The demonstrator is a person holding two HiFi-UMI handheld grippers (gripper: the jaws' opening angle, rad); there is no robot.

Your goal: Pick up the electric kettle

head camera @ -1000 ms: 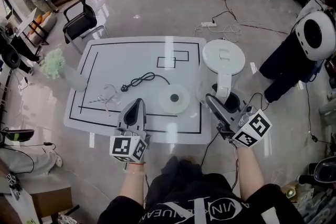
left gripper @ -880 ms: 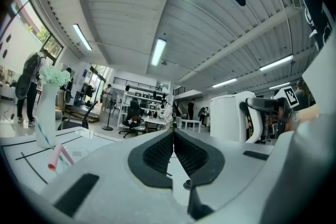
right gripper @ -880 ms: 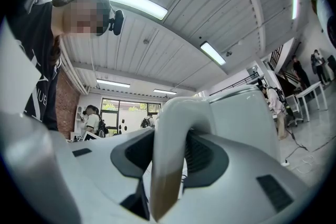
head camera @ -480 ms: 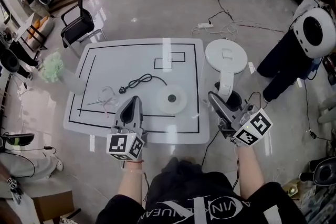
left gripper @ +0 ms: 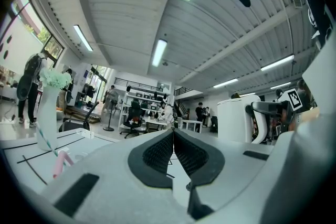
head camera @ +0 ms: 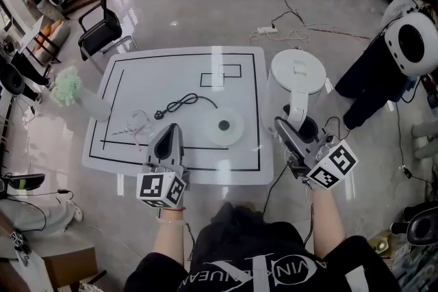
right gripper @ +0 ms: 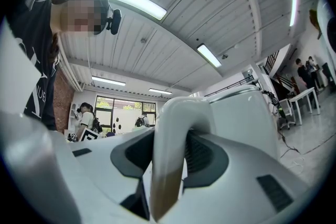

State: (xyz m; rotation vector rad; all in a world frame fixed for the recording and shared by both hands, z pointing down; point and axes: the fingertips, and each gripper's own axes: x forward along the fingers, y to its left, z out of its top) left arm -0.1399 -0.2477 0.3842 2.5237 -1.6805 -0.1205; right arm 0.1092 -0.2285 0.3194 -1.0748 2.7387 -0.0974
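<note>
At the far left of the counter stands a vase of green flowers, well apart from anything we are handling. Next comes our left claw, clenched with nothing between its pads, hovering over the near edge. Beyond it lies the power cord, and beside that the round kettle base, bare.

The electric kettle is off that base, at the counter's right edge and partly out over the floor. Our right claw is clamped on its handle, one pad on each side of the smooth white loop.

We judge the main risk to be that loop. It is glossy and rounded, and the body hangs ahead of the grip, so its weight could pivot the kettle between the pads or let it slide. With the kettle partly over the floor, a slip might not end on the counter. A quick swing back towards the base could also knock the body against the counter's edge.
</note>
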